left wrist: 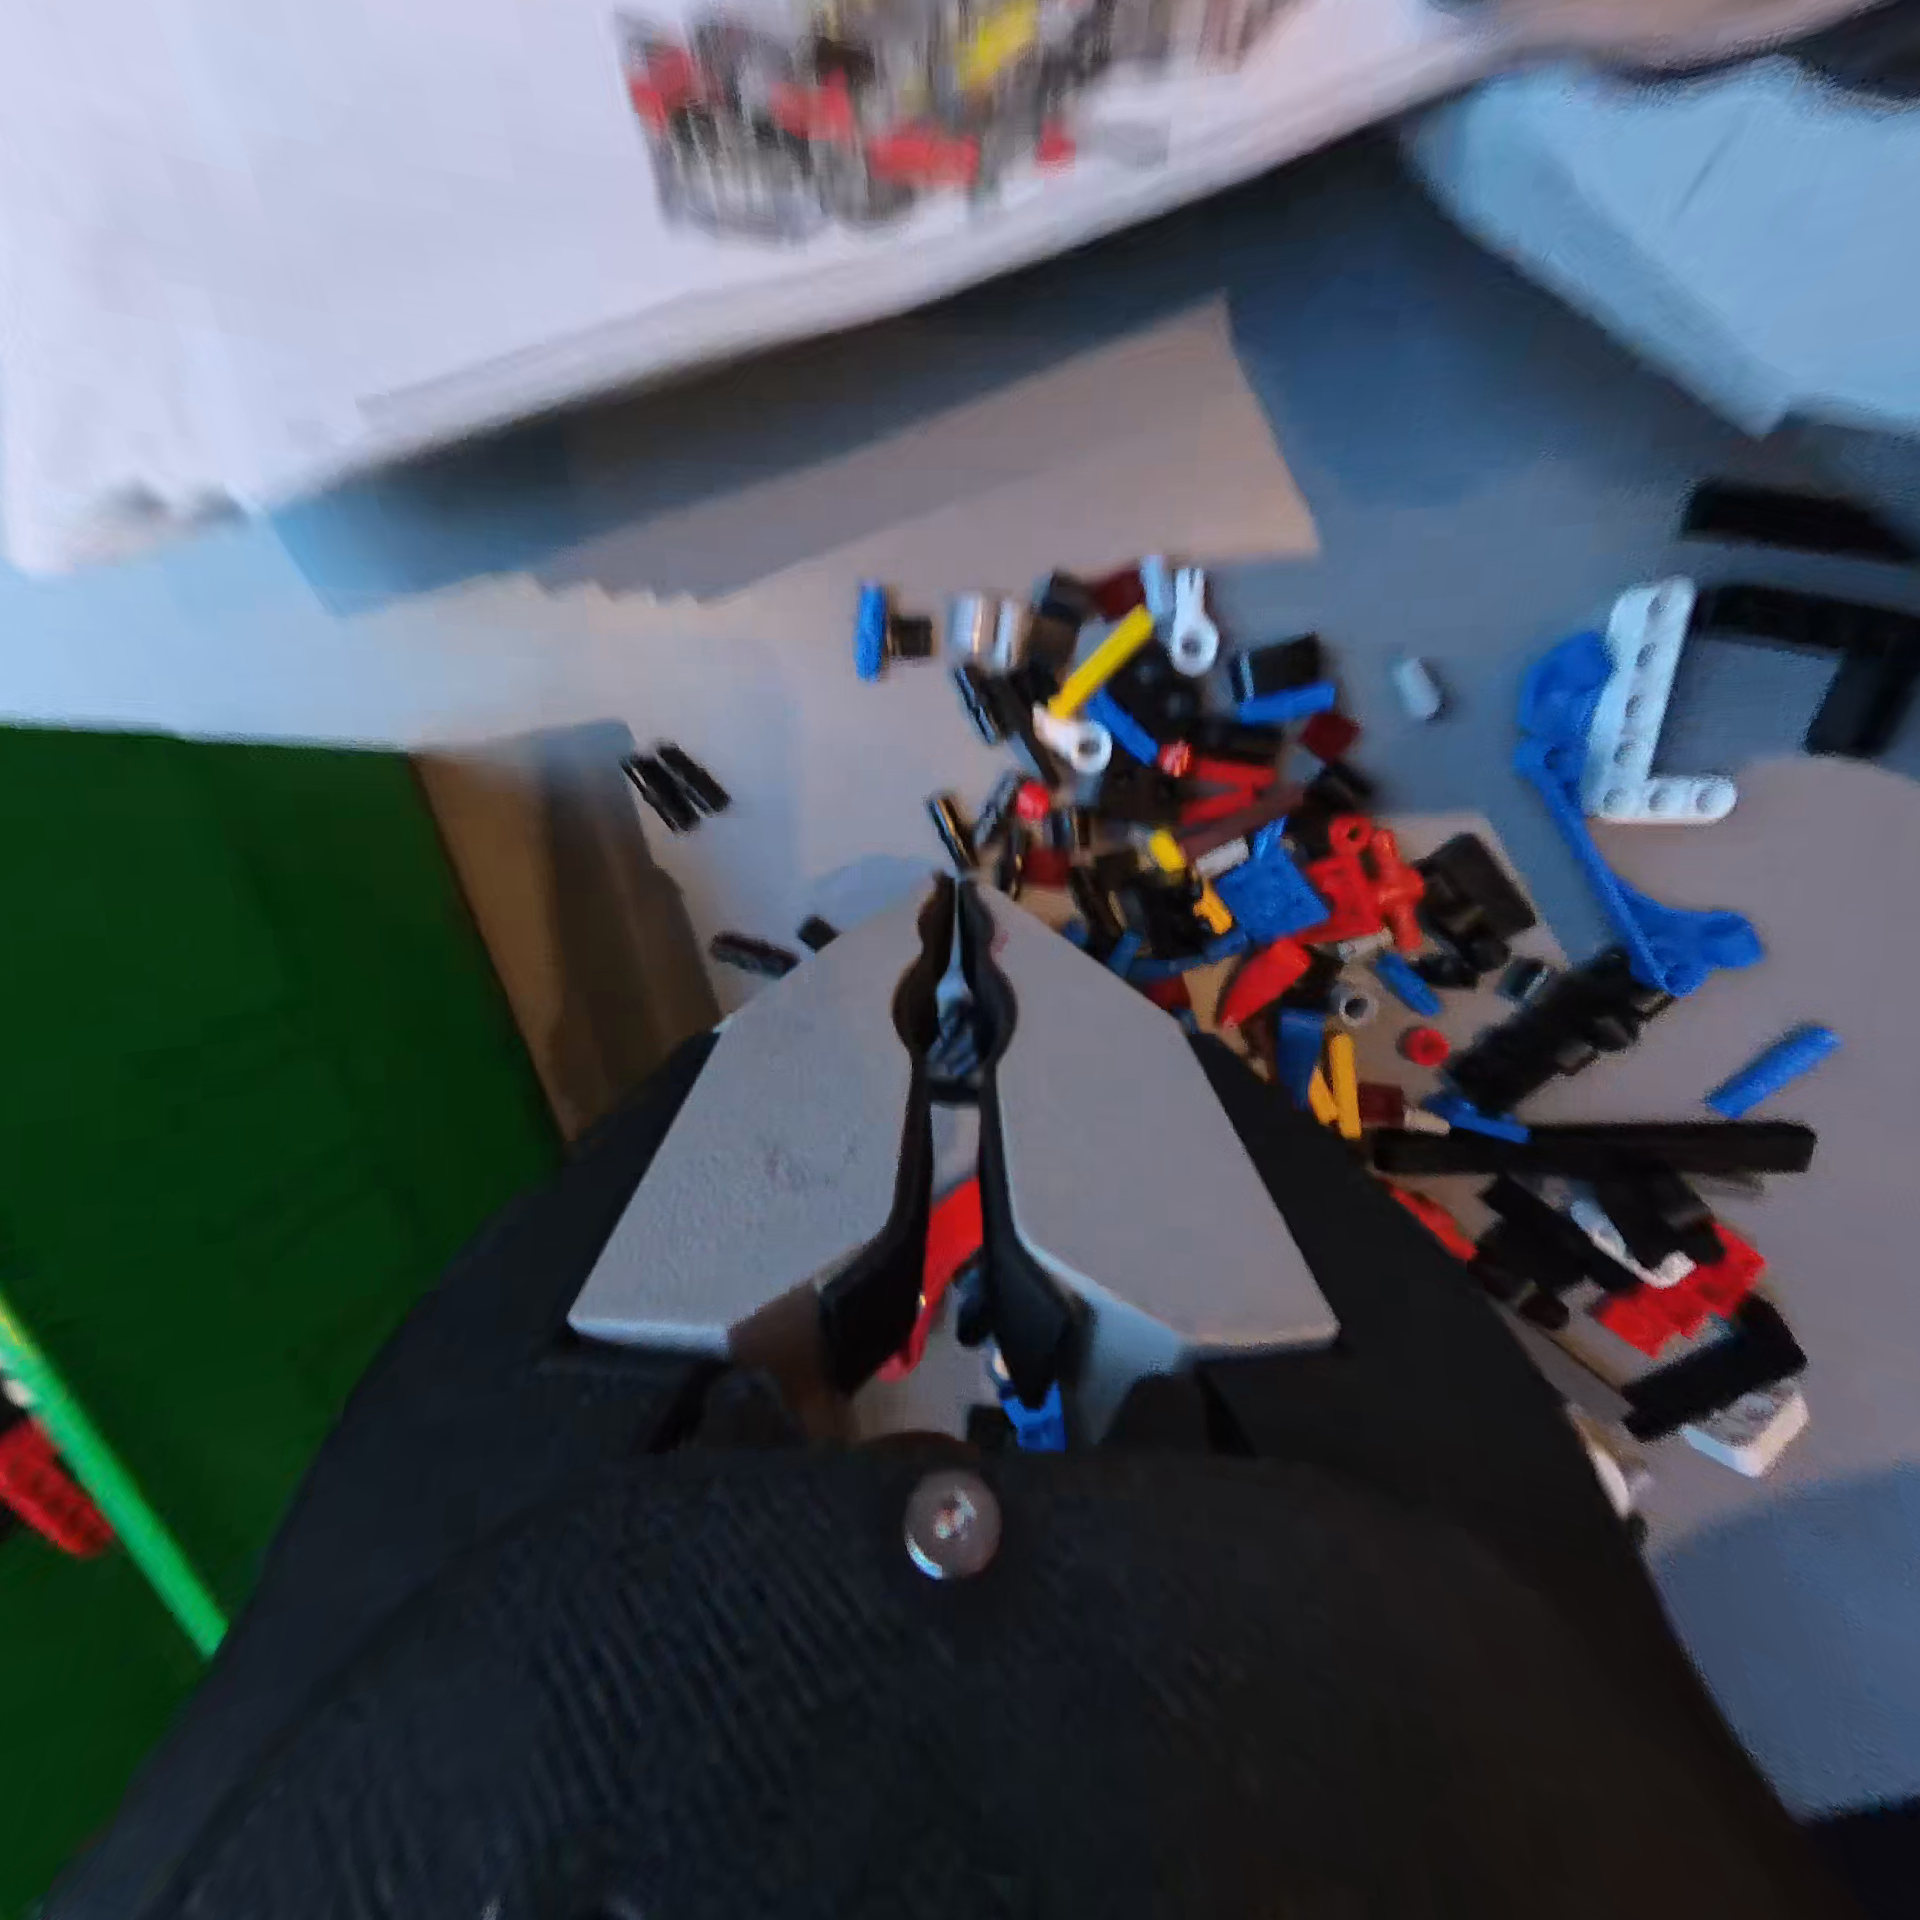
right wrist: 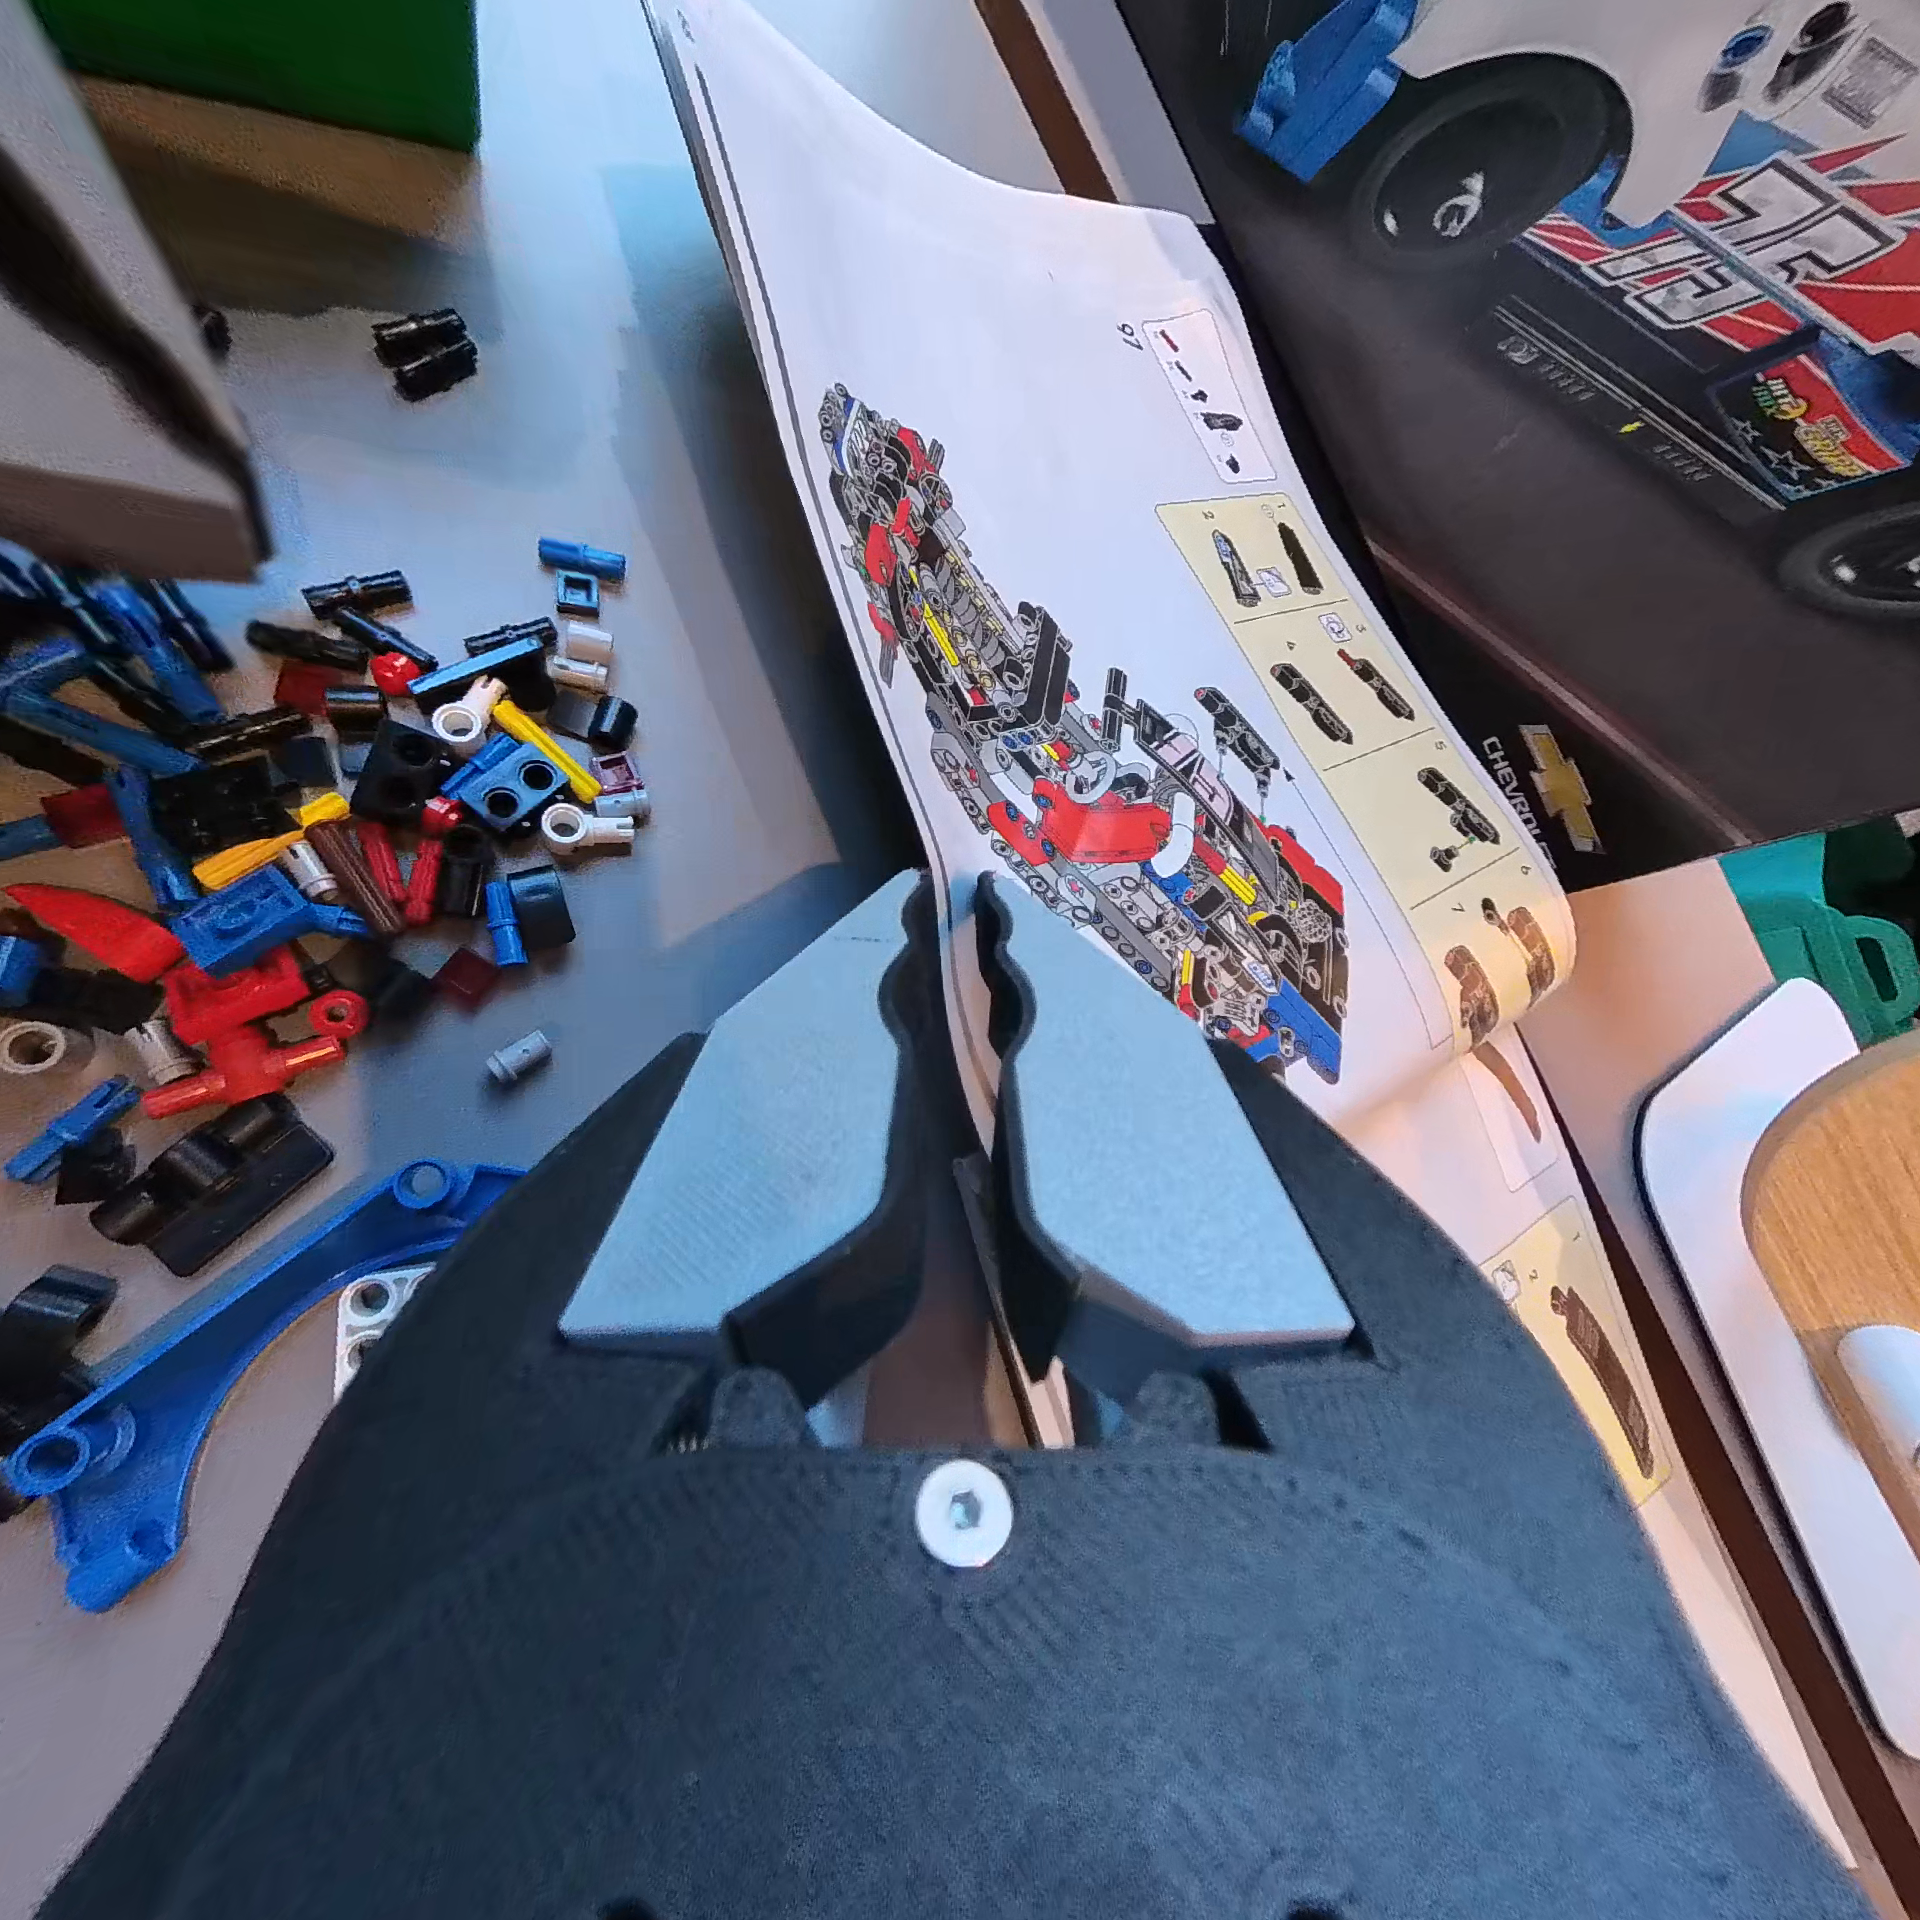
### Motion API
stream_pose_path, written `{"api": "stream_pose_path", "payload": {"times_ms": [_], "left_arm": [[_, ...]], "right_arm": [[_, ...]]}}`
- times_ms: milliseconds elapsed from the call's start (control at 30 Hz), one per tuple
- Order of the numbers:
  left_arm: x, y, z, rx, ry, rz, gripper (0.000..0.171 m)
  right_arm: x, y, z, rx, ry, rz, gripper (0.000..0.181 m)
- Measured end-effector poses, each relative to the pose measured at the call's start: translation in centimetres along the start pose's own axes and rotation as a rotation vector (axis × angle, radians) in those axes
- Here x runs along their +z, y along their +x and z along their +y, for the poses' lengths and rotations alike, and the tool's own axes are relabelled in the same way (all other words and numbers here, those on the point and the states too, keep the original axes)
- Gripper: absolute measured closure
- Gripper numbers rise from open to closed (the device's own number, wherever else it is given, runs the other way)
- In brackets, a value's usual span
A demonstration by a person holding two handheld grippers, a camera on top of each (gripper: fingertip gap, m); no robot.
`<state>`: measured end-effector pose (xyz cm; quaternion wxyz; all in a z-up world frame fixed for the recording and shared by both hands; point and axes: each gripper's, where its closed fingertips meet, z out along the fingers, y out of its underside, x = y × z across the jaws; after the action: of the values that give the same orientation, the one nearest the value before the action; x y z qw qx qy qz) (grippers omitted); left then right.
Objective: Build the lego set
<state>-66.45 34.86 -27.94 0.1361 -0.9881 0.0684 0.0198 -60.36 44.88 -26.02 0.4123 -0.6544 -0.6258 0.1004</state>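
My right gripper (right wrist: 951,899) is shut on the edge of a page of the white instruction booklet (right wrist: 1039,540) and holds that page lifted and curved. Loose lego pieces (right wrist: 343,821) in black, blue, red and yellow lie on the grey table to its left. My left gripper (left wrist: 956,904) hovers over the near left edge of the same pile (left wrist: 1226,883). Its jaws are closed, and a small dark piece (left wrist: 951,1023) sits between the pads. The lifted page (left wrist: 312,239) shows blurred at the upper left of the left wrist view.
A large blue arch piece (right wrist: 208,1340) and a white L-shaped beam (left wrist: 1652,717) lie by the pile. The printed set box (right wrist: 1662,364) lies at the upper right. A green board (left wrist: 208,1039) lies left. A wooden disc on a white board (right wrist: 1839,1278) is at the right. Left tips to right tips: about 12 cm.
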Motion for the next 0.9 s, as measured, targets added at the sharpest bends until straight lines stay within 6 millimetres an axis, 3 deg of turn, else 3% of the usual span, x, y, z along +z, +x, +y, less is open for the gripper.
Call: {"api": "stream_pose_path", "payload": {"times_ms": [133, 233, 367, 533, 800, 900], "left_arm": [[-0.4, -0.9, -4.7, -0.021, 0.143, -0.006, 0.171], [1.0, -1.8, -5.8, -0.05, 0.114, -0.012, 0.171], [2.7, -1.7, -4.6, -0.057, 0.029, 0.004, 0.171], [2.2, -0.2, -3.4, -0.034, 0.011, 0.042, 0.171], [0.8, 2.3, 0.7, -0.017, -0.062, 0.098, 0.171], [-0.7, 0.7, -0.7, 0.022, 0.012, 0.012, 0.171]], "right_arm": [[-0.1, 0.0, 0.0, 0.011, 0.001, -0.001, 0.178], [-0.1, 0.0, 0.0, 0.014, 0.0, 0.002, 0.178], [-0.2, 0.1, -0.1, 0.021, 0.002, 0.002, 0.178], [-0.2, 0.1, -0.2, 0.033, 0.008, -0.005, 0.178], [-0.3, 0.0, -0.2, 0.028, 0.006, 0.001, 0.178], [-0.3, 0.1, -0.3, 0.028, 0.006, 0.003, 0.178]]}}
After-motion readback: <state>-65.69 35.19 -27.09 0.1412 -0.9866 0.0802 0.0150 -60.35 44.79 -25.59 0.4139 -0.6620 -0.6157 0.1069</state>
